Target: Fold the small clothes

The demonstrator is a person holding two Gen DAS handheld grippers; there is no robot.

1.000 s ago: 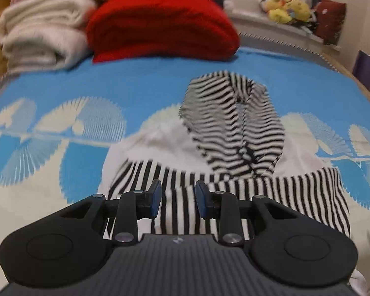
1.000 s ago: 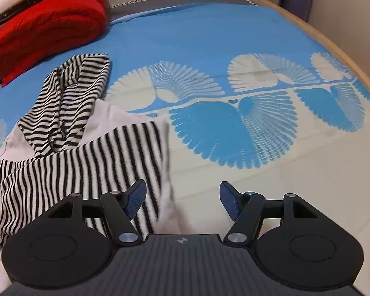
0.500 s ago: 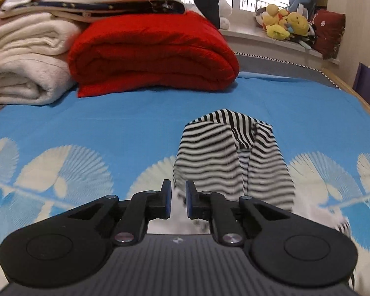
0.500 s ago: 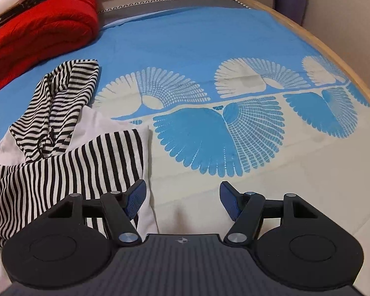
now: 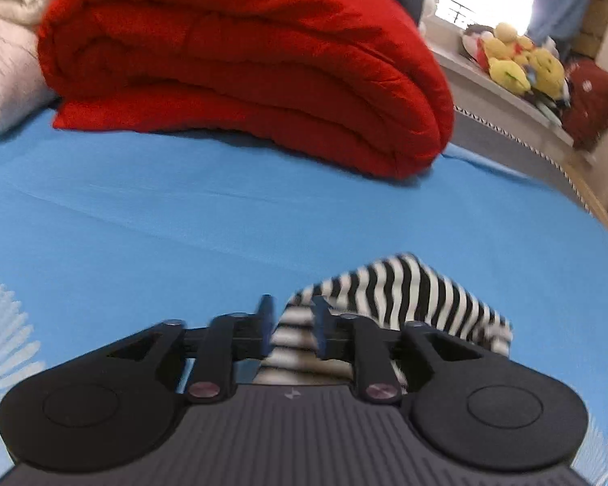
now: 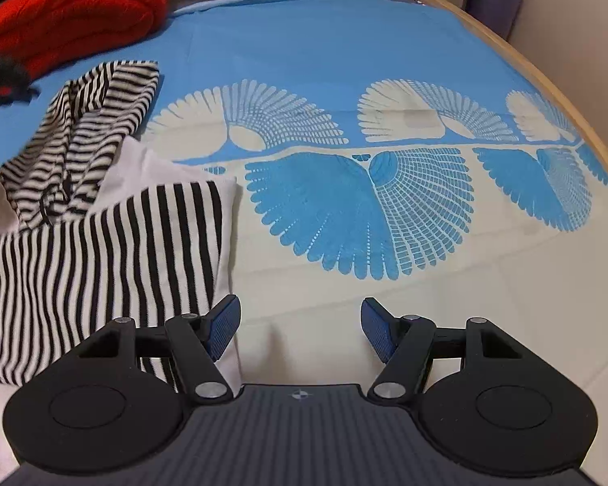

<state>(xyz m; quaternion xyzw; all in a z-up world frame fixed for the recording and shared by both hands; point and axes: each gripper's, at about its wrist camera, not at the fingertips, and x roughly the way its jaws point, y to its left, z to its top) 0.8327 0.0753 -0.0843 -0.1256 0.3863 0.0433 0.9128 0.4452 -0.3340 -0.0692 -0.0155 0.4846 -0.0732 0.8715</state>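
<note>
A small white hooded top (image 6: 138, 170) lies on the blue and cream bedsheet (image 6: 344, 60), with a black-and-white striped sleeve (image 6: 101, 251) folded across it. Its striped hood (image 6: 93, 121) points toward the far end. In the left wrist view my left gripper (image 5: 292, 326) is low over the hood's tip (image 5: 417, 295). Its jaws are opening, and striped cloth shows in the gap without the pads pressing on it. My right gripper (image 6: 300, 324) stands open over bare sheet, just right of the sleeve's edge, with nothing between its fingers.
A folded red blanket (image 5: 243, 60) lies just beyond the hood, with white folded blankets (image 5: 4, 40) to its left. Plush toys (image 5: 519, 60) sit on a ledge at the back right. The bed's wooden edge (image 6: 547, 93) curves along the right side.
My left gripper travelled forward from the folded sleeves up to the hood's tip, close to the red blanket; its jaws narrowed, then widened again. The right gripper stayed put and open.
</note>
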